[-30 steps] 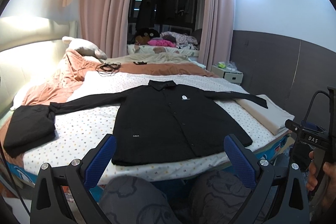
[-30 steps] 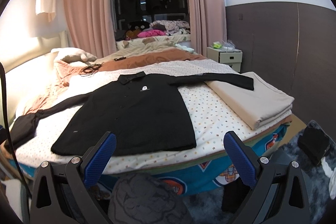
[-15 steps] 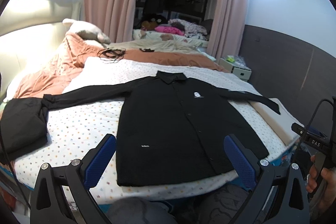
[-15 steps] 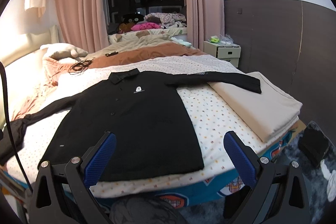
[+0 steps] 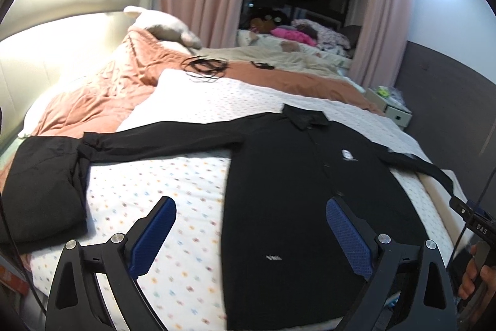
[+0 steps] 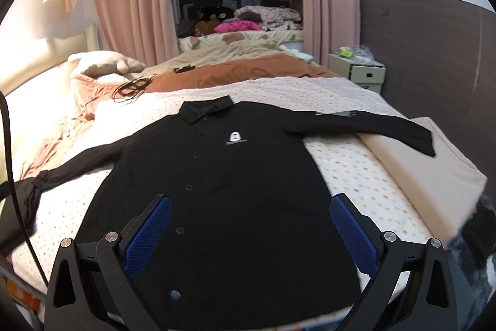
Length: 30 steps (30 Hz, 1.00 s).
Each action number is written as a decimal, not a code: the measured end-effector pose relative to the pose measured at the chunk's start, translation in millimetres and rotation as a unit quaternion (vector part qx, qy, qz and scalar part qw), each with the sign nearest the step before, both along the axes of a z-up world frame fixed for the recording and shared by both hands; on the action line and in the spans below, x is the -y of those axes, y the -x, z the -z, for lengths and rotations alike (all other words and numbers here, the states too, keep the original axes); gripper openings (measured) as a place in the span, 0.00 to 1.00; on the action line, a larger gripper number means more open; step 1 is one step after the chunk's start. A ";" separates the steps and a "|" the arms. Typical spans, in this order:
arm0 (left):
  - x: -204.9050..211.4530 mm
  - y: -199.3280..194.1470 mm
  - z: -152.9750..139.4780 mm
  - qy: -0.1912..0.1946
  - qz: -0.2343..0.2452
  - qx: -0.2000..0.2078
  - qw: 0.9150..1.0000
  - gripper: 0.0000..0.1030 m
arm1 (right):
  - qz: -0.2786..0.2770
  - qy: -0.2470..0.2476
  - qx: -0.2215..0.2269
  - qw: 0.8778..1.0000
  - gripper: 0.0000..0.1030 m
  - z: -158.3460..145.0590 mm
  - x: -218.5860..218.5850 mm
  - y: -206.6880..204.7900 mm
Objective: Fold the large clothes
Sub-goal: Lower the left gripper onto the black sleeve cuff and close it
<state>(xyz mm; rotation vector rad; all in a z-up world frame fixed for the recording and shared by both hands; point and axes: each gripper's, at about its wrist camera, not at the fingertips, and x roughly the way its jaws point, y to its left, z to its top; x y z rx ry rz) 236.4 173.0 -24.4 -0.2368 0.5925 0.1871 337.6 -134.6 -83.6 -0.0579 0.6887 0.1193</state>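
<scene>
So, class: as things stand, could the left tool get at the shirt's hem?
Probably yes. The left tool is open above the black shirt, whose hem lies flat on the bed with nothing covering it.

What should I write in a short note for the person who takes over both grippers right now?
Left gripper: jaws open, empty, over the bed sheet and the left edge of the shirt.
Right gripper: jaws open, empty, over the lower front of the shirt.
Black shirt: lies flat, front up, buttoned, collar away from you. One sleeve reaches onto the folded beige blanket; the other sleeve ends at a folded black garment.
Done: shirt is spread out. No fold is made.
Left: fold both sleeves in, then fold the body.
</scene>
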 end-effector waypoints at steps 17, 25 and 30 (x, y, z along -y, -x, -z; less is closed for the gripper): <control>-141.0 -84.8 38.1 0.024 -0.135 -0.061 0.989 0.76 | -0.075 0.002 -0.032 0.997 0.99 48.4 -75.2 -117.7; -238.3 -84.4 33.5 0.034 -0.220 -0.076 0.972 0.74 | -0.122 -0.011 -0.065 0.990 0.93 63.8 -113.0 -164.3; -285.4 -95.7 37.1 0.038 -0.245 -0.092 0.964 0.72 | -0.149 -0.030 -0.110 0.982 0.81 81.7 -134.2 -193.7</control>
